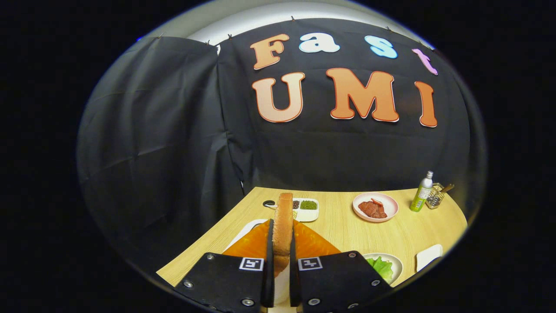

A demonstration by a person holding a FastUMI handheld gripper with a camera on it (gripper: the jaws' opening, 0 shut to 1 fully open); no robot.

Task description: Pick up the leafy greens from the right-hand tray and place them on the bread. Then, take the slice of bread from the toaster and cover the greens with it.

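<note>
With the hand-held gripper [281,256] clamped on the upright bread slice [282,224] at lower centre, keep the grip firm and lower it flat over the greens.

**Colours on the table**

Golden-brown slice of bread [282,226] with a darker crust edge, clamped between both fingers of the gripper [281,265]. Orange cloth [256,245] beneath. Pale wood-grain tabletop [347,234]. Pink round plate [376,207] carrying dark red meat. White plate [393,261] bearing bright green leafy greens [382,267]. Lime-green bottle [421,193], silver cap.
</note>
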